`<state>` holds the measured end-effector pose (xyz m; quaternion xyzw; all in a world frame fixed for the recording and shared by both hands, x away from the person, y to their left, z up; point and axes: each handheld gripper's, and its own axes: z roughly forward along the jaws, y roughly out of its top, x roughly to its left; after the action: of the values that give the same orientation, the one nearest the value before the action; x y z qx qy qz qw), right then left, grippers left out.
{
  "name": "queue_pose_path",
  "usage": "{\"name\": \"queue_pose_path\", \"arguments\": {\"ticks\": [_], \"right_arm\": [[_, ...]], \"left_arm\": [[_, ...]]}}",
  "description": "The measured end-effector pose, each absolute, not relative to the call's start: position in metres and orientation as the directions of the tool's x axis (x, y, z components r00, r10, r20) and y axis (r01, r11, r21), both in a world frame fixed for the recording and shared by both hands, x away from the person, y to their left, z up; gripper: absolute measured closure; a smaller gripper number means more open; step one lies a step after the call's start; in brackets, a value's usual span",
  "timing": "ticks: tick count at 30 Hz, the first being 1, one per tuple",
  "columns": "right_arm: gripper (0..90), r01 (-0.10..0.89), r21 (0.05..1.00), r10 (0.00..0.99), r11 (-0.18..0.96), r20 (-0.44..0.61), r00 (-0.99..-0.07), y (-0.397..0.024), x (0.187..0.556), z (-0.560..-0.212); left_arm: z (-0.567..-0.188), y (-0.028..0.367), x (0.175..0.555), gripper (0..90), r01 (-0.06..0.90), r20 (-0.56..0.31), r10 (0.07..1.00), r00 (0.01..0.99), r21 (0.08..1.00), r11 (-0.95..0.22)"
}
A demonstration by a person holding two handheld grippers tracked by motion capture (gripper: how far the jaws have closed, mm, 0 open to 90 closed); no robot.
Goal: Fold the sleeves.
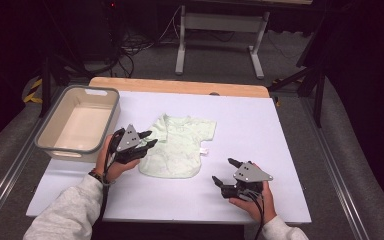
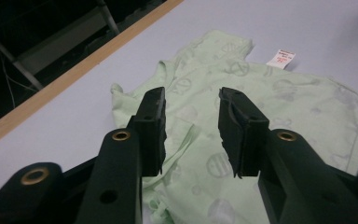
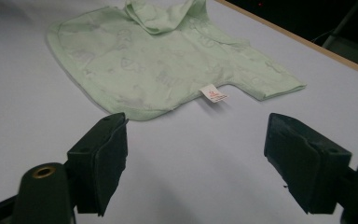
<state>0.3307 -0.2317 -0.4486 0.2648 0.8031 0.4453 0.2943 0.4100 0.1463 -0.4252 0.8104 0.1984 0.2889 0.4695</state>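
Observation:
A small pale green baby shirt lies flat on the white table cover, with a white tag at its right side. My left gripper hovers at the shirt's left edge. Its jaws stand apart over the shirt with nothing pressed between them. My right gripper rests near the front edge, to the right of the shirt's hem, jaws wide apart over bare cover. Ahead of them the shirt has one sleeve folded over, and its tag sticks out.
A grey, cream-lined bin stands empty at the table's left, close behind my left hand. A wooden strip runs along the far edge. Beyond it are the dark floor, cables and a table frame.

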Motion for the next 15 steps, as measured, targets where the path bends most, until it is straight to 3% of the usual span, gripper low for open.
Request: {"name": "queue_pose_path", "arguments": {"ticks": [12,15], "right_arm": [[21.5,0.16,0.88,0.708,0.448,-0.24,-0.664,-0.234,0.332,-0.448],[21.5,0.16,0.882,0.712,0.444,-0.238,-0.661,-0.234,0.332,-0.448]], "left_arm": [[-0.421,0.165,0.386,41.4,0.013,0.289,0.593,0.751,0.892,-0.452],[-0.422,0.169,0.378,33.0,0.01,0.289,0.594,0.751,0.894,-0.448]]}}
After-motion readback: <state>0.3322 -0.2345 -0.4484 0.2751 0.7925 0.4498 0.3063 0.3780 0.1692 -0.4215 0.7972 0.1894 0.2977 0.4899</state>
